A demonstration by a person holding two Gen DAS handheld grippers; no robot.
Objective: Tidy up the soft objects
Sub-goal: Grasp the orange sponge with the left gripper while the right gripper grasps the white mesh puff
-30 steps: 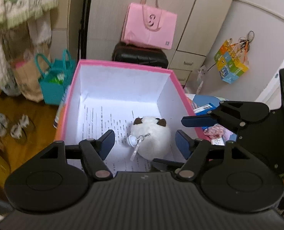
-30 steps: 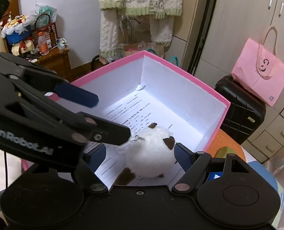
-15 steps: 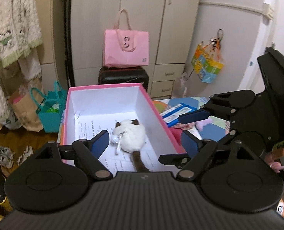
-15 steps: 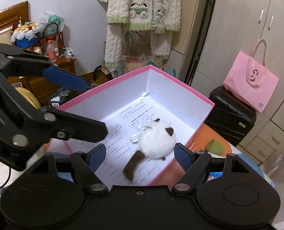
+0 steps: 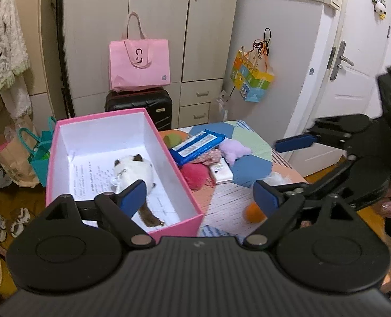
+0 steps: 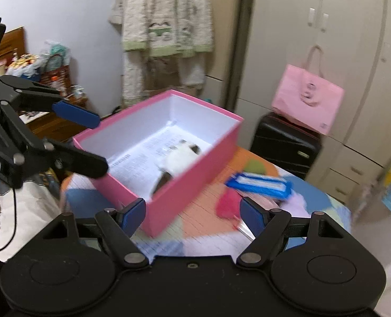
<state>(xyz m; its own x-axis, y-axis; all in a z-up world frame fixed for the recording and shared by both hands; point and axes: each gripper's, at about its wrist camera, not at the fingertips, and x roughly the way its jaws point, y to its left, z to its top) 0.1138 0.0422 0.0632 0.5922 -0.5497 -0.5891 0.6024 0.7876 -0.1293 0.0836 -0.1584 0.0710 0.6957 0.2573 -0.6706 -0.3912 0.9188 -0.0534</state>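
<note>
While its blue-padded jaws are opening with nothing between them, the left tool (image 5: 198,195) hangs above the near end of the pink rectangular cardboard box (image 5: 184,178), which stands on the desk (image 5: 231,200). The right tool (image 6: 192,212) is spread wide and holds nothing; it hovers over the near corner of the same box (image 6: 195,182), and in the left wrist view it shows at the right edge (image 5: 279,169).

Inside the box, on a printed paper sheet (image 5: 89,174) lining the floor, lies the white plush cat with brown ears and a brown tail (image 5: 136,170), free of both tools. In the right wrist view the cat (image 6: 178,158) is blurred.

Right of the box, the desk's patchwork cloth carries more soft things: a fuzzy magenta pompom (image 5: 195,173), a pale purple plush toy (image 5: 233,150), a green ball (image 5: 173,139), a small orange ball (image 5: 253,211) and a tuft of white fluff (image 5: 274,178). A blue flat packet (image 5: 196,146) lies among them, resting partly on the pile.

Beyond the desk, a pink tote bag (image 5: 140,63) sits on a black hard-shell suitcase (image 5: 140,105) against grey wardrobe doors (image 5: 163,26).
</note>
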